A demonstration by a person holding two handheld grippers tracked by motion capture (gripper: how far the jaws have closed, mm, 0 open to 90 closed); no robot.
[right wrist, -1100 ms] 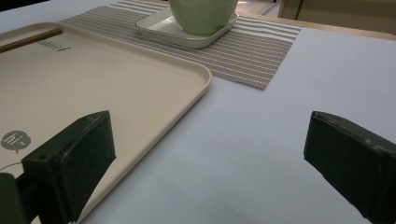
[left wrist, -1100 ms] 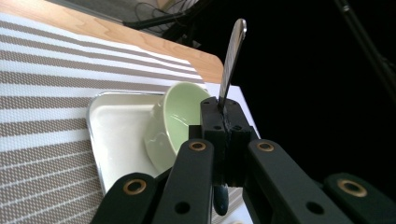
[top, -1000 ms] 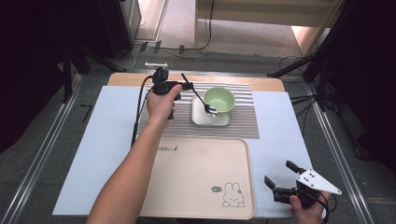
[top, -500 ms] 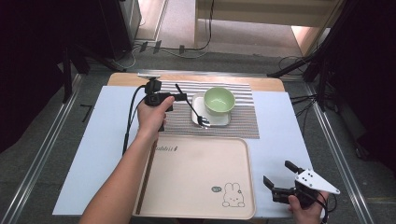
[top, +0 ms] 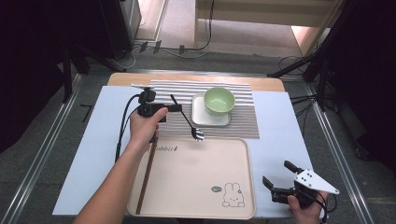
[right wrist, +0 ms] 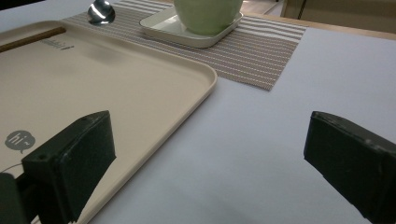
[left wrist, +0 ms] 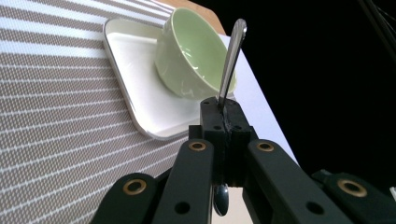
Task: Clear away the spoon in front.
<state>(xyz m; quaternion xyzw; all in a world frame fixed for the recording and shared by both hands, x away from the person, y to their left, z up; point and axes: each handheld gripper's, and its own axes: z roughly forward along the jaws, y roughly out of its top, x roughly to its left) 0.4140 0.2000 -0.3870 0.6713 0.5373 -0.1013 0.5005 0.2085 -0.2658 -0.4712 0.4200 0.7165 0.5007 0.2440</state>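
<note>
Since a moment ago I've drawn my left gripper (top: 173,108) back from the green bowl (top: 219,100) toward the tray (top: 247,158), and the spoon (top: 187,120) has come along with it. My jaws are clamped on its handle, bowl end hanging low over the striped mat's (top: 243,122) near edge so it can drop onto the tray beside the chopsticks (top: 145,173). The green bowl sits on its white plate (top: 201,120), left alone. My right gripper (top: 276,179) waits with jaws apart at the tray's corner, probably resting on the table, clear of the work.
</note>
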